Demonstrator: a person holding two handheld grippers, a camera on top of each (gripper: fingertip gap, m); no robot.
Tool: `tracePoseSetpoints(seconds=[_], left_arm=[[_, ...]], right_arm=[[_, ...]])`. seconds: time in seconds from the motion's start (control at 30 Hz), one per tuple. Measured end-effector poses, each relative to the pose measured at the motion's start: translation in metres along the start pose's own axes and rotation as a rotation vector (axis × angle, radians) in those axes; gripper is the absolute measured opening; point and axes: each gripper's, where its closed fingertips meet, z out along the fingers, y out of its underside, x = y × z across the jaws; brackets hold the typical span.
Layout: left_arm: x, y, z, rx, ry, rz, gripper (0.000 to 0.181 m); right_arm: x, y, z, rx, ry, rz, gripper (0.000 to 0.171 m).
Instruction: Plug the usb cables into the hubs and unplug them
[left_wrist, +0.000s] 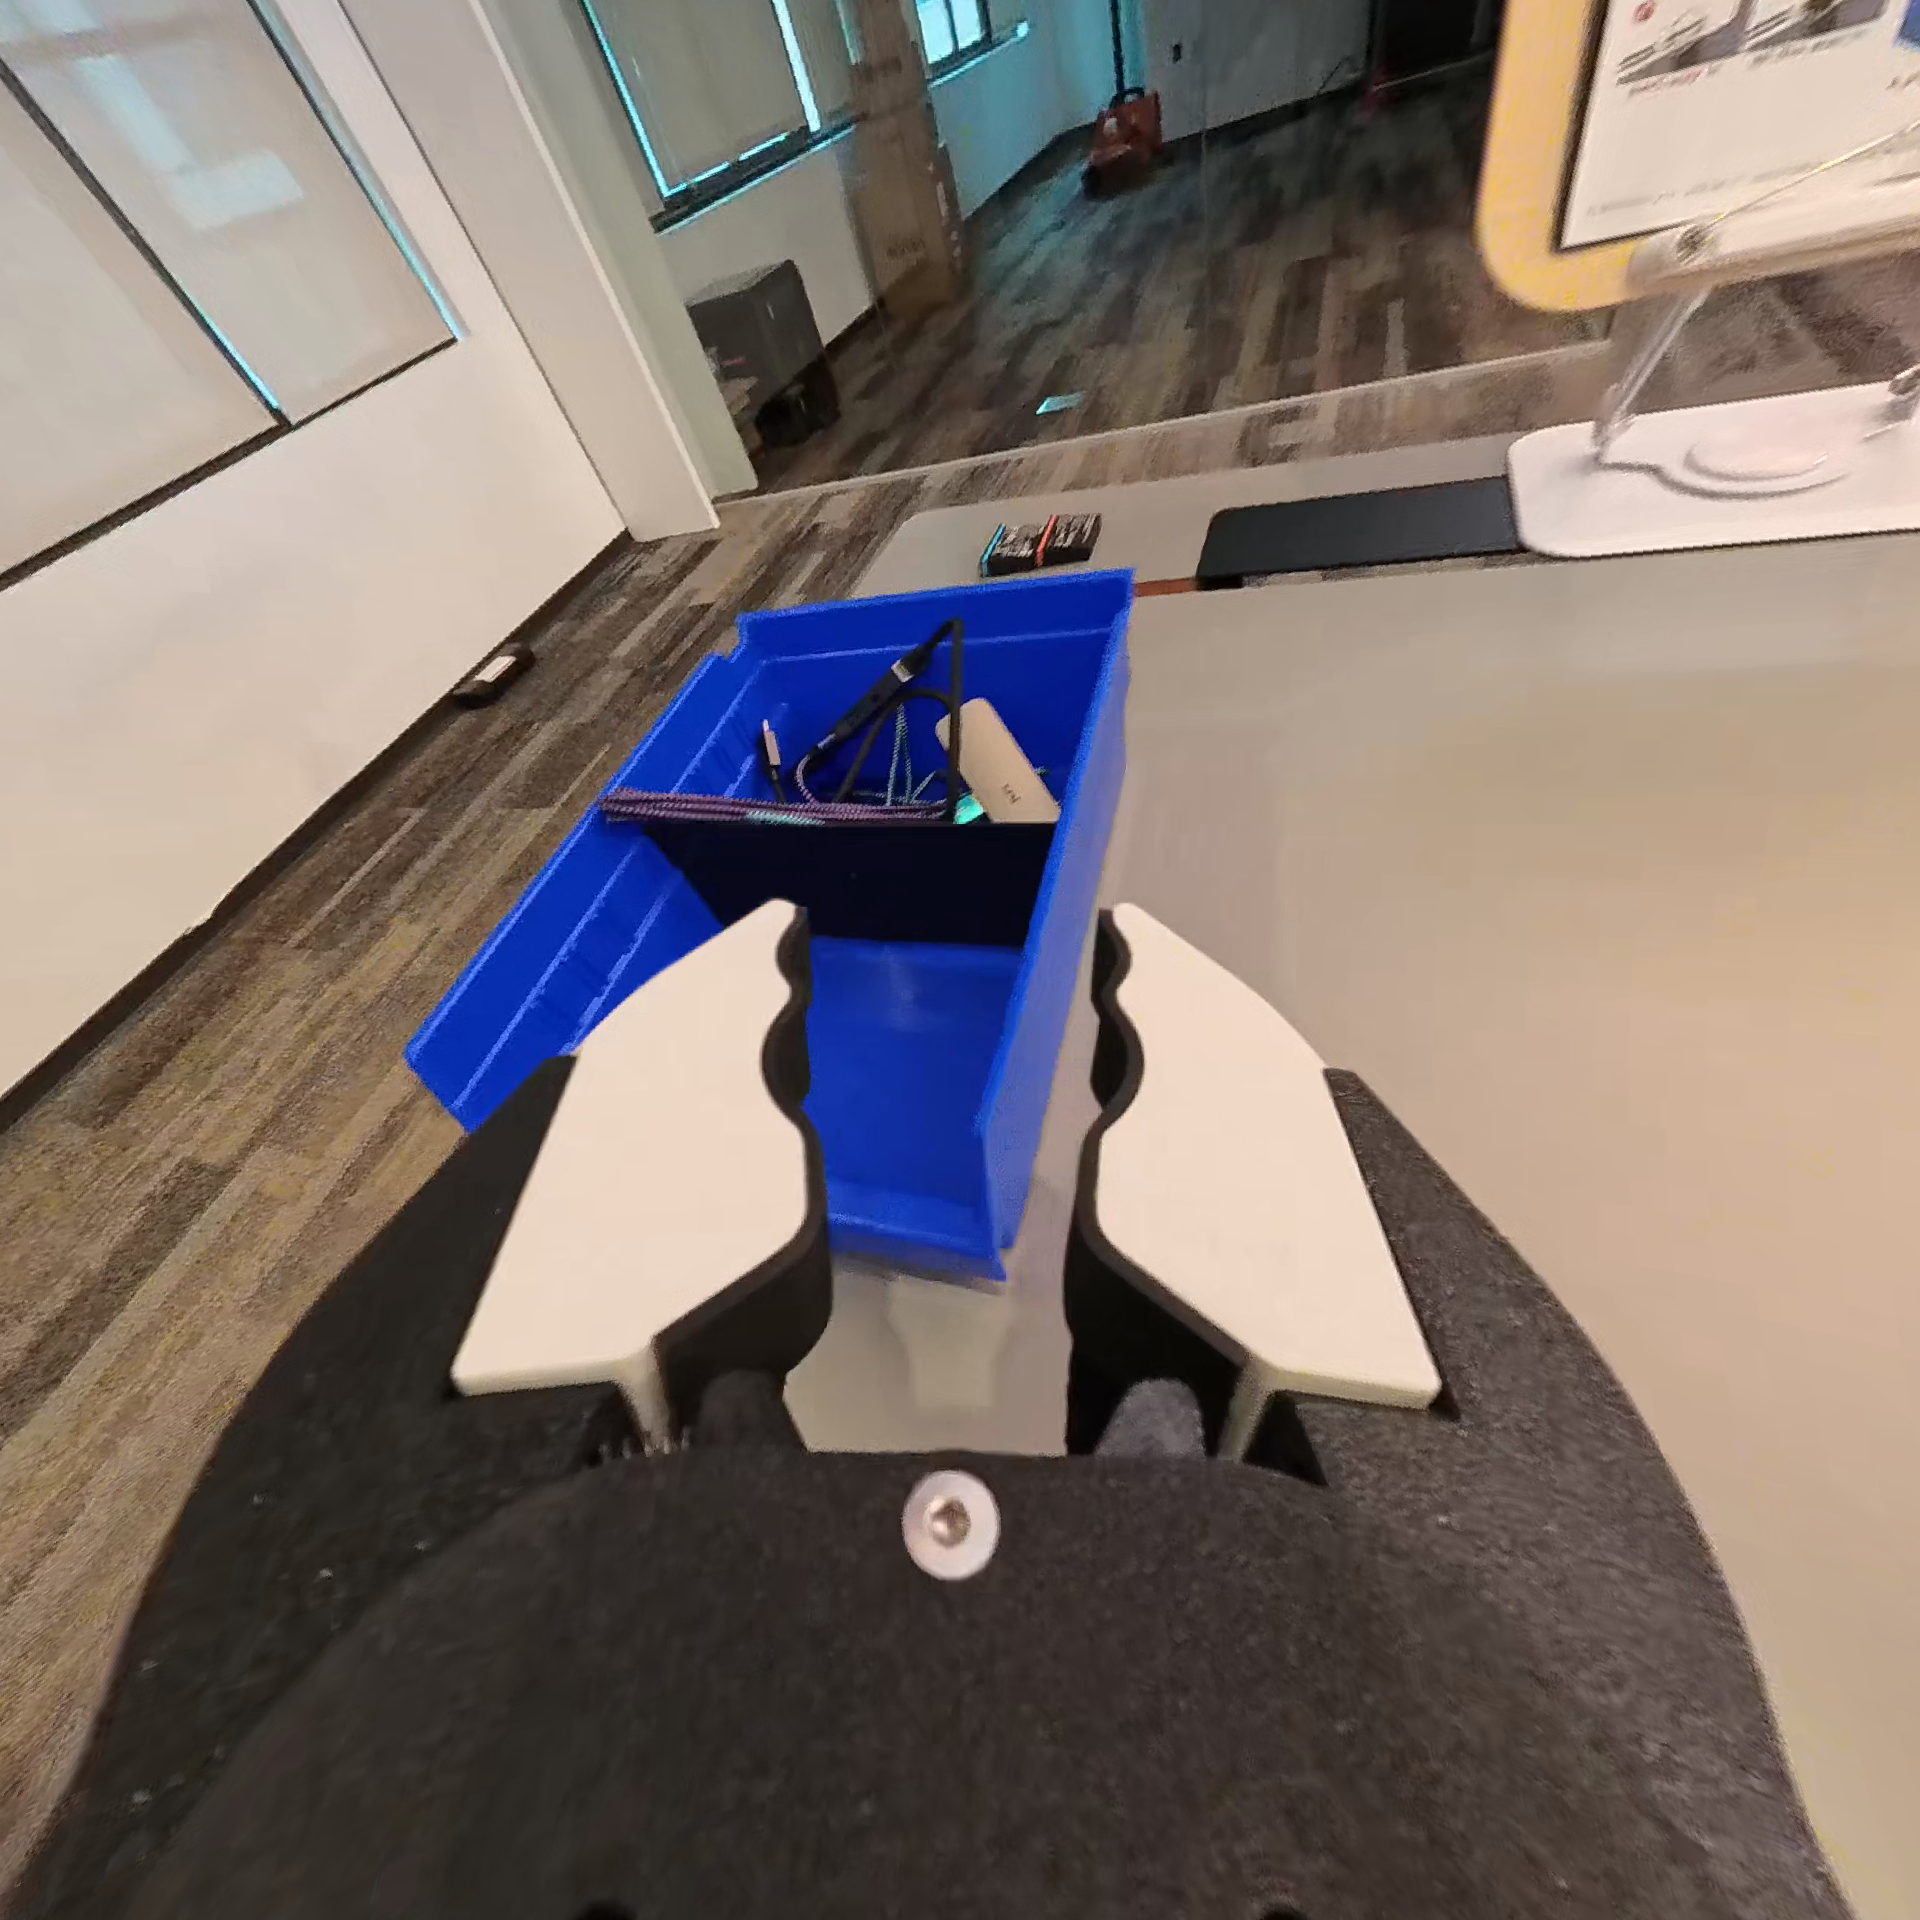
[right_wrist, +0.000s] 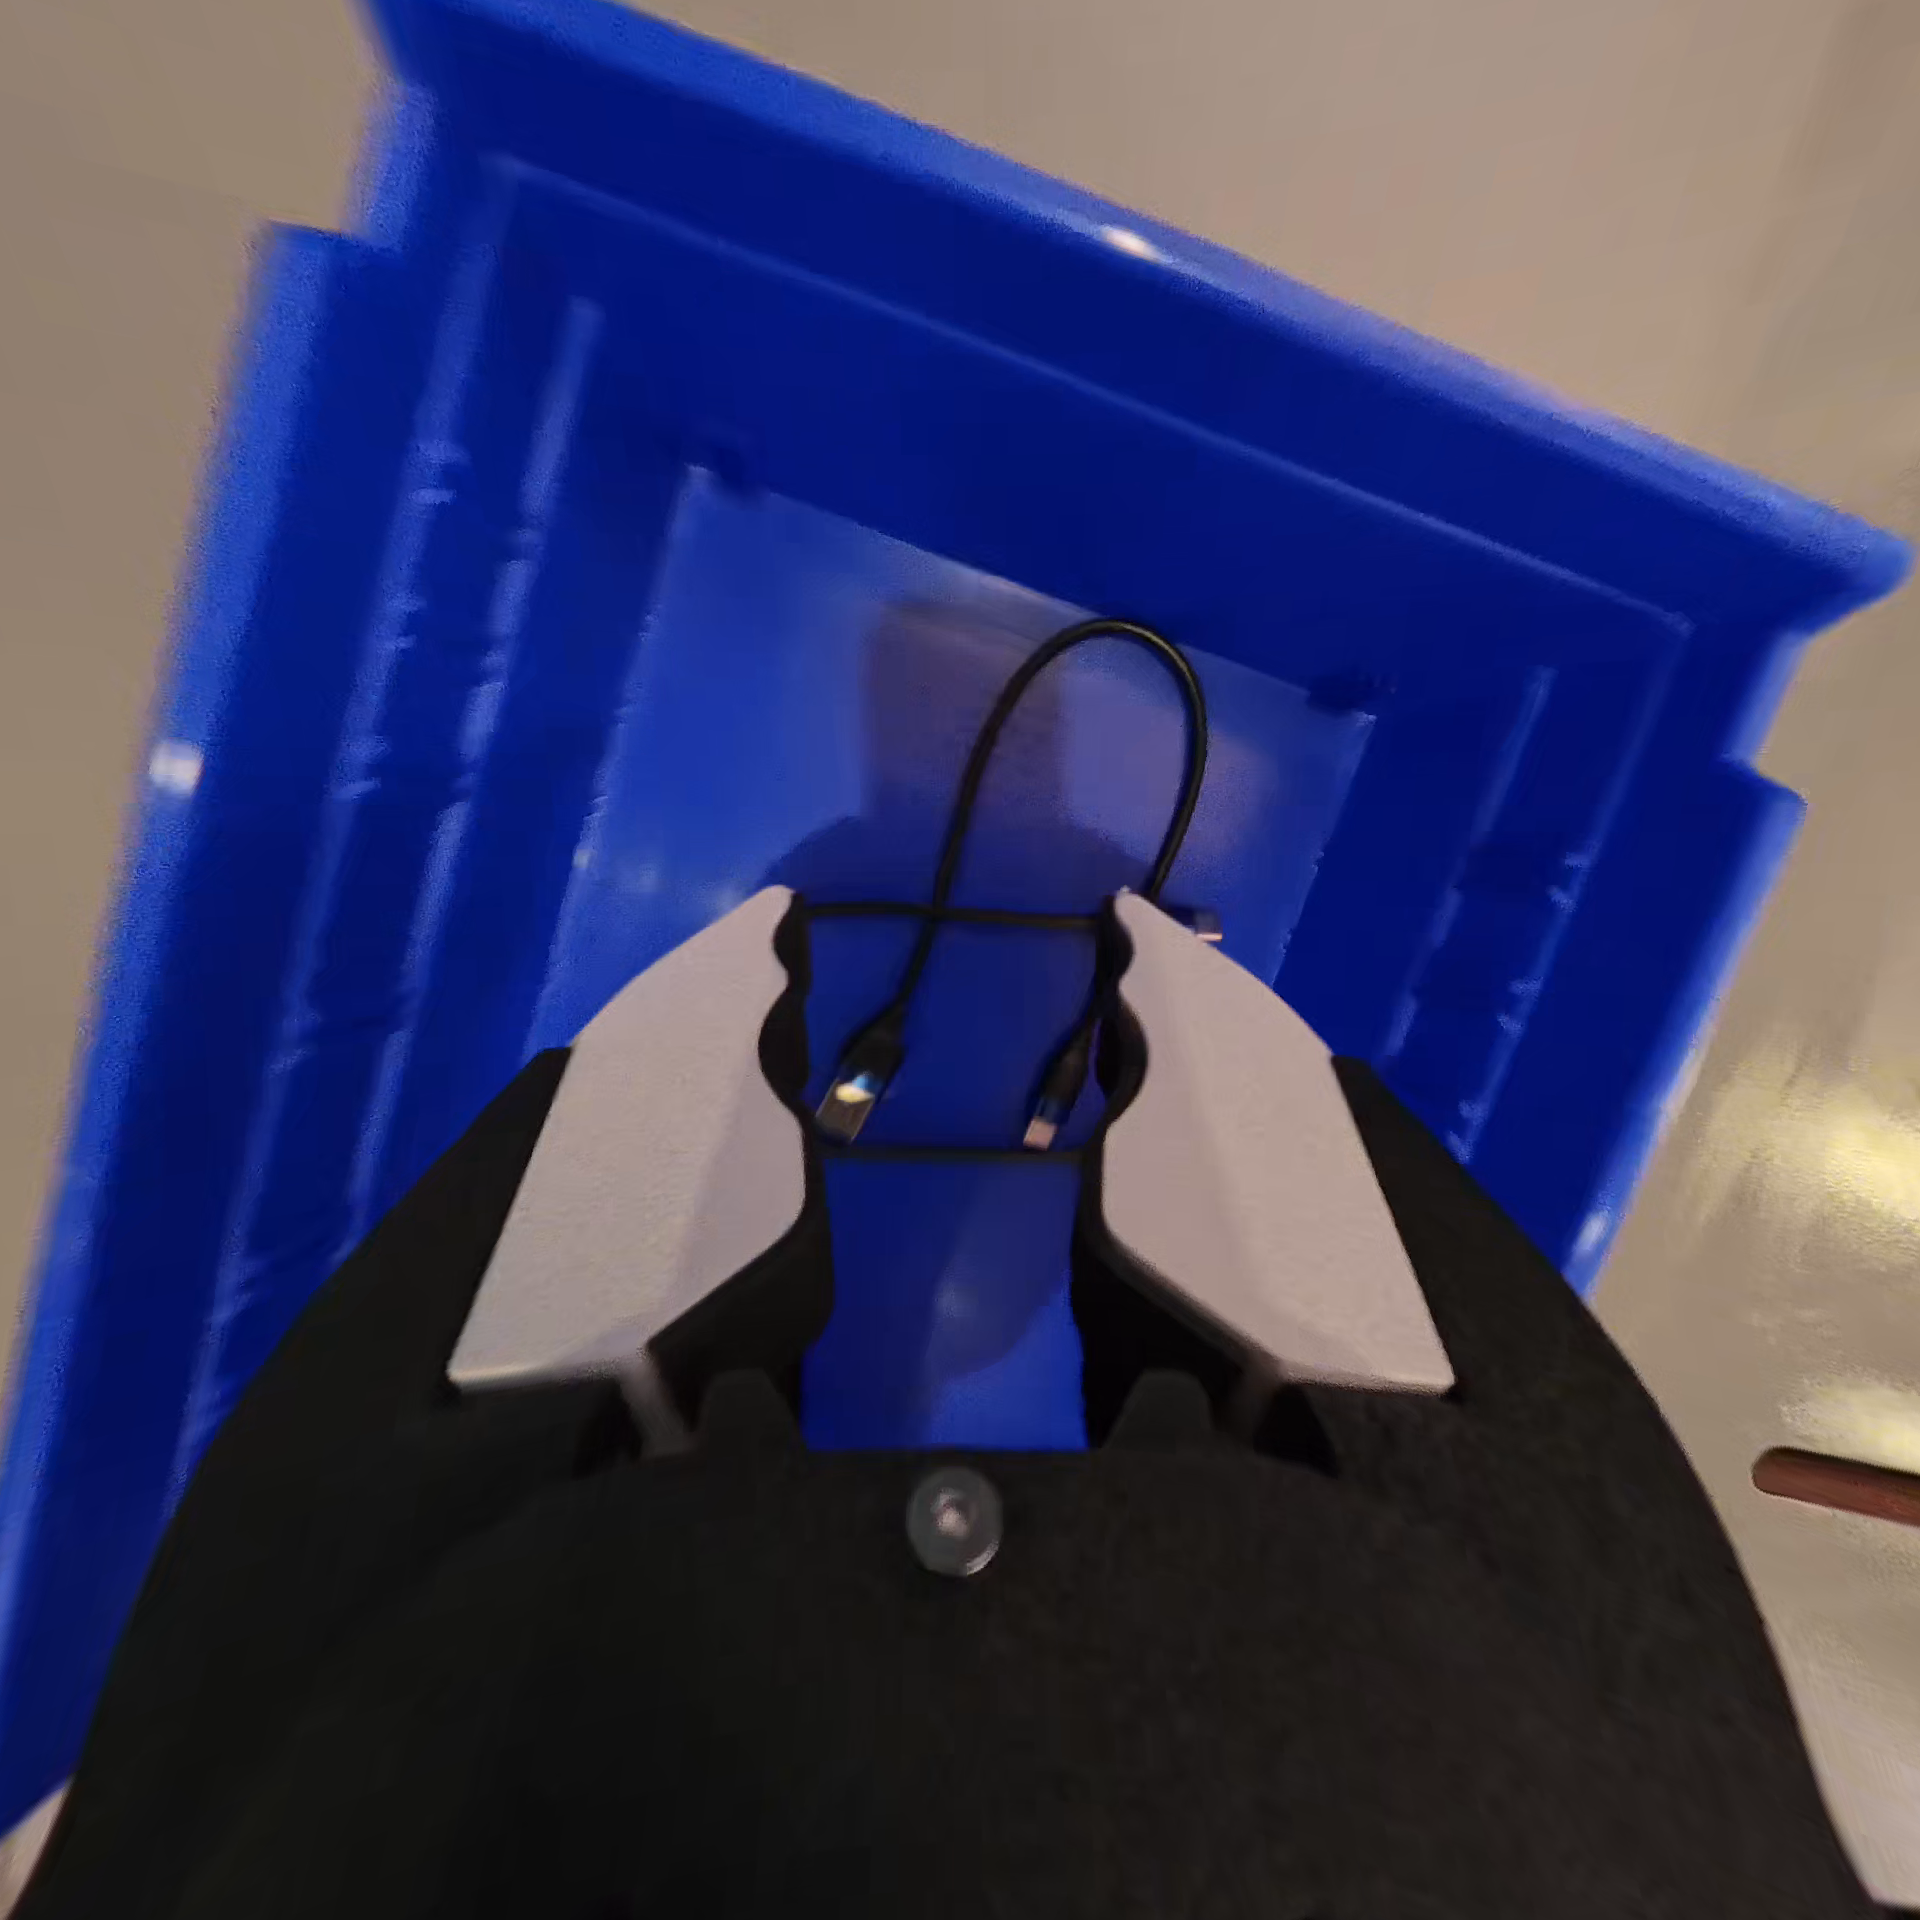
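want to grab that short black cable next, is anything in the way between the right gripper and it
Nothing visible. The right gripper hangs open over the blue bin, and the short black cable lies alone on the bin floor, its two plugs showing between the fingers with only open space above them.

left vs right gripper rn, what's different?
The left gripper hovers at the near end of the blue bin, its fingers either side of the bin's right wall and nothing between them; the right gripper points down into a bin, with a short black cable on the floor beyond and between its fingers, ungrasped. The left wrist view is sharp; the right wrist view is blurred. Shared: both are open, with white fingers.
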Motion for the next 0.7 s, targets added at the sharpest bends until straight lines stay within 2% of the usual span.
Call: tracePoseSetpoints(seconds=[0.03, 0.1, 0.23, 0.27, 0.33, 0.43, 0.57, 0.7], left_arm=[[0.004, -0.003, -0.003, 0.010, 0.013, 0.004, 0.051], [0.008, -0.007, -0.008, 0.014, 0.018, 0.033, 0.051], [0.011, -0.008, -0.015, -0.001, 0.022, 0.075, 0.050], [0.011, -0.010, -0.016, 0.006, 0.020, 0.076, 0.050], [0.012, -0.015, -0.018, 0.025, 0.021, 0.070, 0.050], [0.015, -0.019, -0.021, 0.040, 0.026, 0.070, 0.049], [0.017, -0.025, -0.027, 0.069, 0.023, 0.078, 0.048], [0.020, -0.030, -0.030, 0.088, 0.029, 0.078, 0.048]], right_arm=[[0.006, 0.001, 0.014, -0.038, 0.006, 0.009, 0.058], [0.017, 0.007, 0.033, -0.090, 0.023, 0.000, 0.070], [0.015, 0.020, 0.056, -0.170, -0.058, 0.084, 0.074], [0.014, 0.021, 0.059, -0.176, -0.062, 0.096, 0.081], [0.014, 0.023, 0.059, -0.189, -0.039, 0.096, 0.080], [0.011, 0.027, 0.057, -0.199, -0.007, 0.090, 0.068], [0.002, 0.041, 0.049, -0.246, -0.031, 0.040, 0.031], [-0.012, 0.066, 0.036, -0.286, -0.071, -0.010, 0.020]])
